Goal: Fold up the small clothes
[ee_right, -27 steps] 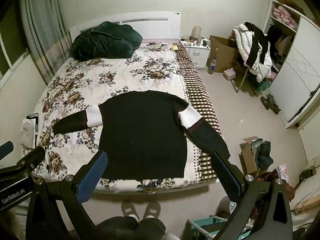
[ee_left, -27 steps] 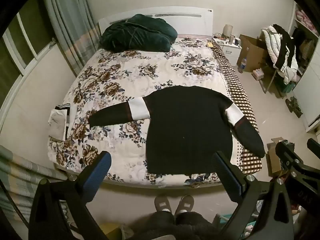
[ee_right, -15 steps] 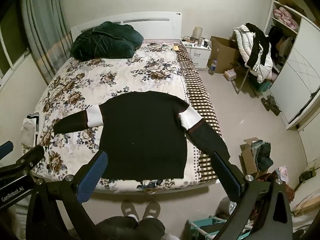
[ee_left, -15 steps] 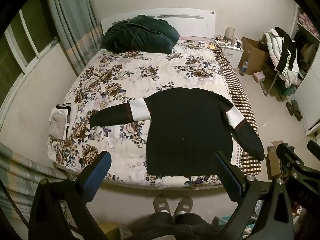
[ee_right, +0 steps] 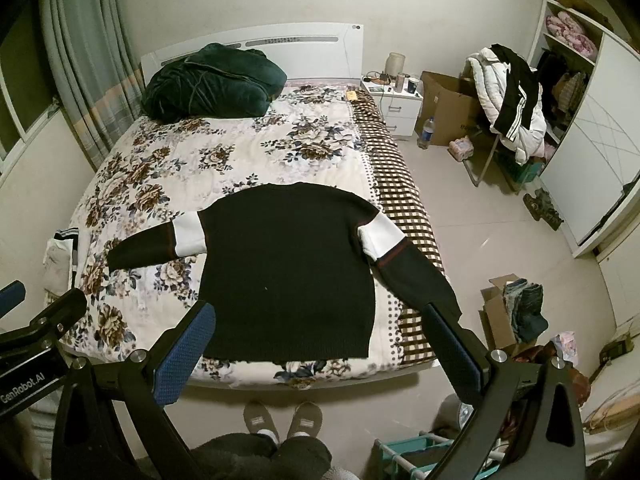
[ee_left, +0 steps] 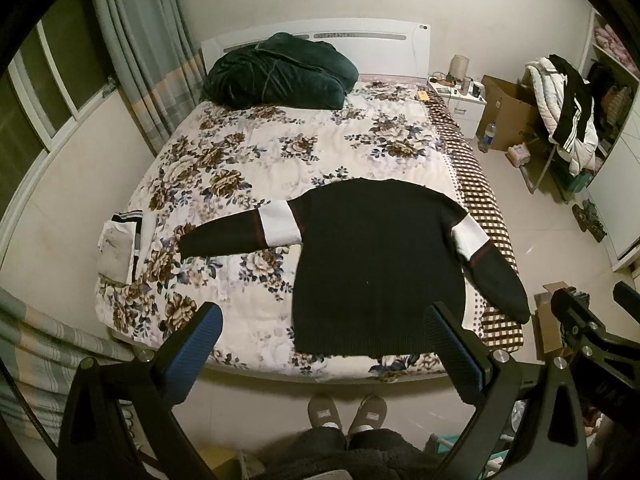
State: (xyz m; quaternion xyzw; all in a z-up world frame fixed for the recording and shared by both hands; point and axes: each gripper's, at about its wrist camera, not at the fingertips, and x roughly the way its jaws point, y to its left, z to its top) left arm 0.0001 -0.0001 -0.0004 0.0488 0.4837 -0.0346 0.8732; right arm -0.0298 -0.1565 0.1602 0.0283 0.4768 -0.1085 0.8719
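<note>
Tools, left tool (ee_left: 322, 326) and right tool (ee_right: 320, 326), hover spread wide, empty, above the sweater (ee_right: 288, 272).

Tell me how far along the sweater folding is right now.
Done: the black sweater lies spread flat on the floral bedspread, both sleeves out, and a folded pile sits at the bed's left edge. In hand: nothing; the left gripper and right gripper hang open above the foot of the bed. Left: every fold of the sweater.
</note>
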